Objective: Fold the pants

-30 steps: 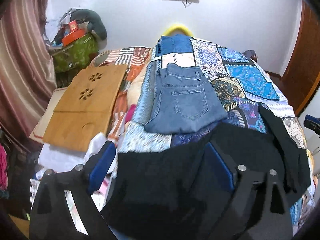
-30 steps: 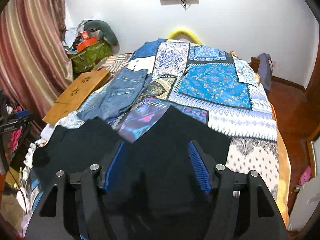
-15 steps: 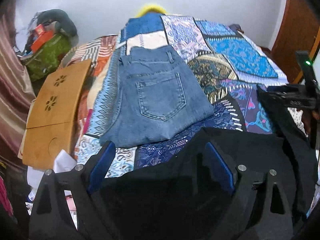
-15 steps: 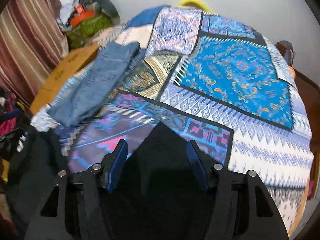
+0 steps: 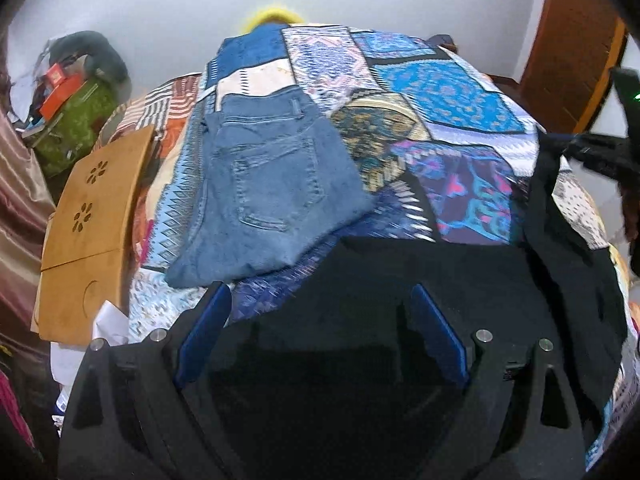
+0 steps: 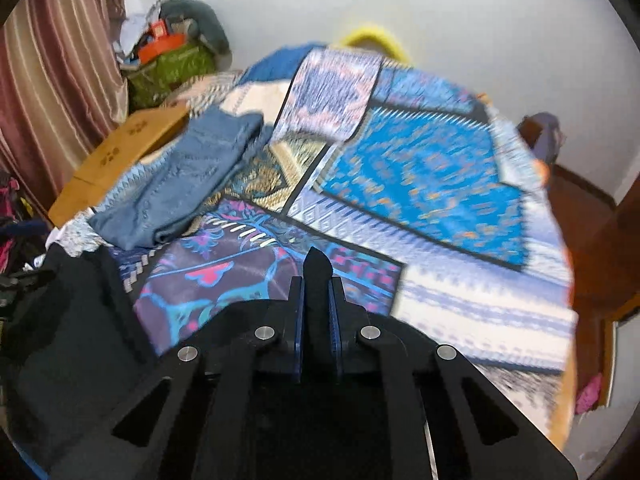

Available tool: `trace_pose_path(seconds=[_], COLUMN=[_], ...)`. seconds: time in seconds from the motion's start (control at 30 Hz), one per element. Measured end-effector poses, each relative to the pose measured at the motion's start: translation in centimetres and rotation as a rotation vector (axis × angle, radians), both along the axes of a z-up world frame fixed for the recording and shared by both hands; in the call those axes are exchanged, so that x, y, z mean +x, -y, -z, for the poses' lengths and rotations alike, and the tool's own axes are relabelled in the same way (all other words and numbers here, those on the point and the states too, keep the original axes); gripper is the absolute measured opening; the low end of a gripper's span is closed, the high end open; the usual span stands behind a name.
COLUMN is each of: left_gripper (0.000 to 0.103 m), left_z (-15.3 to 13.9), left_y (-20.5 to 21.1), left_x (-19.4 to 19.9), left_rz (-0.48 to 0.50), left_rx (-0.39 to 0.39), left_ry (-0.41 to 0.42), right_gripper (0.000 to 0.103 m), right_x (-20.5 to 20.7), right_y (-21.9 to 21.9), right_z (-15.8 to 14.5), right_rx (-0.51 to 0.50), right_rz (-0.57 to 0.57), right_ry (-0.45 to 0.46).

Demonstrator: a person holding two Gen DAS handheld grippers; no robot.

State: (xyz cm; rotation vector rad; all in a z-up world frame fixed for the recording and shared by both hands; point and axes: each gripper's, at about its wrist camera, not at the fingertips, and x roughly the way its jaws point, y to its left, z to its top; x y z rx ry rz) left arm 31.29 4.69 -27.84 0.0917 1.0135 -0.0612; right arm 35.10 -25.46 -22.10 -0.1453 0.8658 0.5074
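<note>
Gripping a fold of black pants [image 6: 316,270], the right tongs [image 6: 316,300] are clenched above the bed [image 6: 424,168].
The left tongs [image 5: 320,312] are released, fingers wide apart over the pants [image 5: 400,276], which lie spread along the near edge of the patchwork bed [image 5: 440,92]. Folded jeans [image 5: 264,188] rest just beyond them, to the left; a wooden board [image 5: 92,208] lies beside the bed.
</note>
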Motion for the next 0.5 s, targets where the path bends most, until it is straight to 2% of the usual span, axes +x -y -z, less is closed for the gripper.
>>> trace_pose_path(seconds=[0.07,0.2,0.33,0.5], left_gripper=[0.092,0.092,0.092,0.092], left_z=[0.0,-0.3,-0.5,-0.1], left_y=[1.0,3.4,6.0,8.6], left_x=[-0.6,-2.6,-4.4,-6.7], left_rz=[0.016,0.058,0.101,0.152], left_rx=[-0.002,-0.003,-0.015,-0.006], left_ry=[-0.015,-0.021,-0.034,-0.048], right_gripper=[0.01,0.01,0.01,0.01], right_x=[-2.3,-5.4,-9.1,-15.3], right_y=[2.5,7.1,11.0,15.0], right_z=[-2.2,-4.6,-4.6,-2.3], right_rx=[0.014,0.049,0.08,0.109], right_rz=[0.031,0.098,0.17,0.262], right_ry=[0.045,0.088,0.094,0.05])
